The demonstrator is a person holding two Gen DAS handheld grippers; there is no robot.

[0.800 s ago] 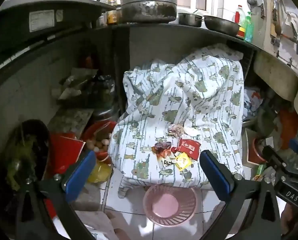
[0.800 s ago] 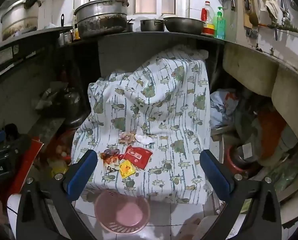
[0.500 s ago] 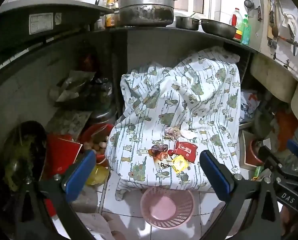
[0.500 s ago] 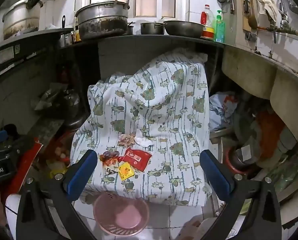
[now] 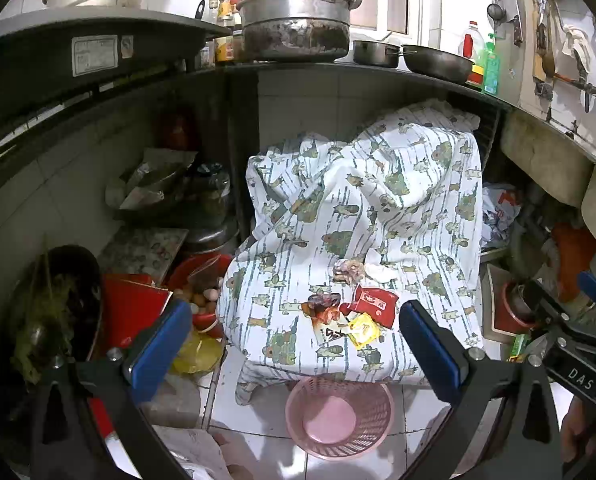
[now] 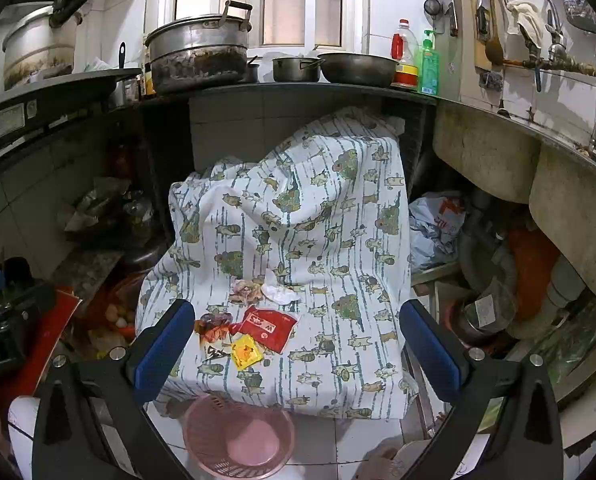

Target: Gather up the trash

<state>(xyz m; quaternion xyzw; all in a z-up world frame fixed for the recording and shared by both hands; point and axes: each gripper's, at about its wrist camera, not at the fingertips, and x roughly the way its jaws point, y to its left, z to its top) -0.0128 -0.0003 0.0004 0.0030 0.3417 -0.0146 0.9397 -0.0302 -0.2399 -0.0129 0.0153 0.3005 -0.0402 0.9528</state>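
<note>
Several pieces of trash lie on a cloth-covered stool [image 5: 350, 216]: a red packet [image 5: 372, 306] [image 6: 268, 326], a yellow sachet [image 5: 363, 330] [image 6: 247, 354], a brown wrapper [image 5: 323, 306] [image 6: 214, 325], a crumpled pinkish wrapper [image 5: 348, 271] [image 6: 246, 291] and a white tissue [image 5: 380, 273] [image 6: 280, 294]. A pink basket [image 5: 340, 416] [image 6: 238, 436] stands on the floor in front of the stool. My left gripper [image 5: 294, 346] and right gripper [image 6: 296, 346] are both open and empty, held above and in front of the trash.
Under the counter at left are a red bowl of eggs [image 5: 202, 292], a red box [image 5: 132, 312] and a wok with greens [image 5: 54, 304]. At right are plastic bags [image 6: 438, 224] and pots [image 6: 478, 312]. Pots [image 6: 198, 54] stand on the counter.
Both grippers have pulled back and risen a little, so the stool and trash look smaller and lower. The jaws stay open.
</note>
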